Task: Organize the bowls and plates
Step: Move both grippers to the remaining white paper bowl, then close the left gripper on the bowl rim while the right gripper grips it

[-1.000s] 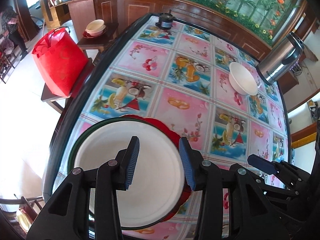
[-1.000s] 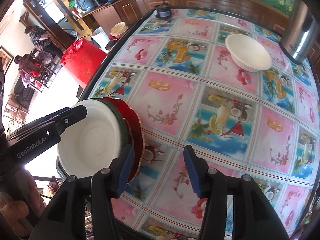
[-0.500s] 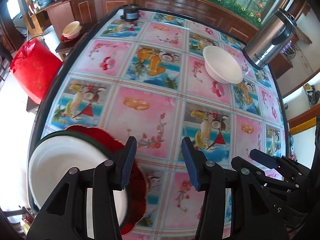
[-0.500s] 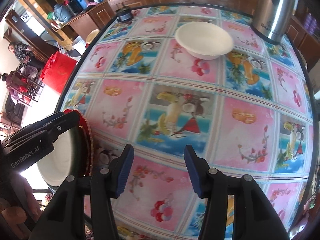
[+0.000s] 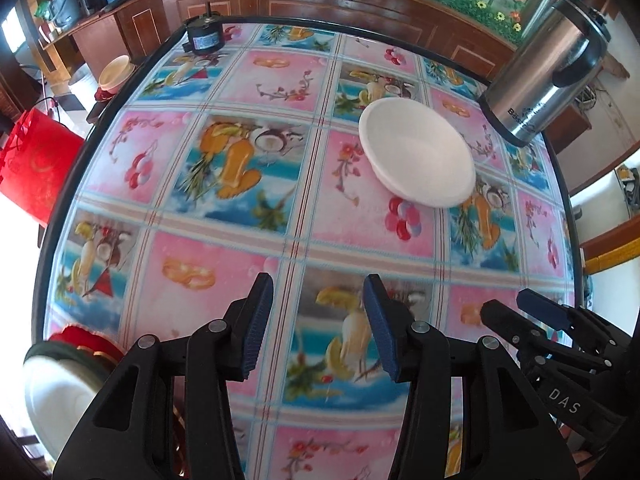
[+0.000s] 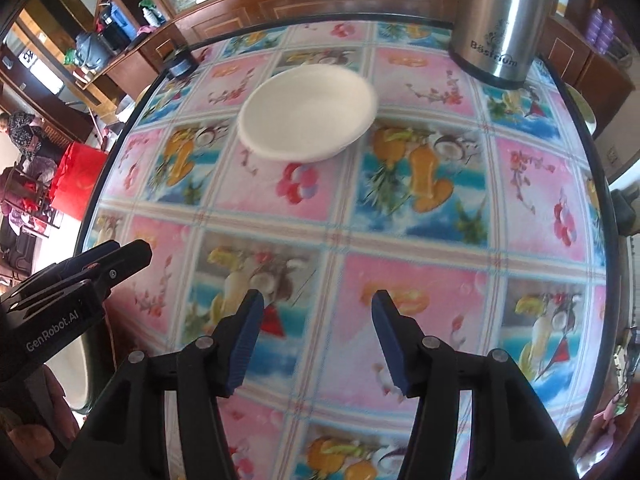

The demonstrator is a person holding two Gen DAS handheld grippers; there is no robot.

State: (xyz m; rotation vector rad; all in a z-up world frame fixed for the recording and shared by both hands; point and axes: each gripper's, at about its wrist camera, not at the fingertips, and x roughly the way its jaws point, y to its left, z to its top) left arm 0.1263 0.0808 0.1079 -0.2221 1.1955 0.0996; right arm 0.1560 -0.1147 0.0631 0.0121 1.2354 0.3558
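Note:
A white bowl [image 5: 416,152] sits alone on the far right part of the table, also in the right wrist view [image 6: 306,114]. A stack of a white plate [image 5: 52,396] on a green and a red plate [image 5: 86,340] lies at the near left table edge. My left gripper [image 5: 318,328] is open and empty above the tablecloth, well short of the bowl. My right gripper [image 6: 316,338] is open and empty, to the right of the left one, which shows in its view [image 6: 76,276].
A steel thermos jug [image 5: 548,72] stands at the far right edge behind the bowl. A small black motor [image 5: 204,38] sits at the far left edge. A red bag [image 5: 34,168] and a side table with a bowl [image 5: 114,76] stand left of the table.
Both grippers have swung right and forward from the plate stack toward the white bowl. The stack has slid to the lower left of the views. Both stay open.

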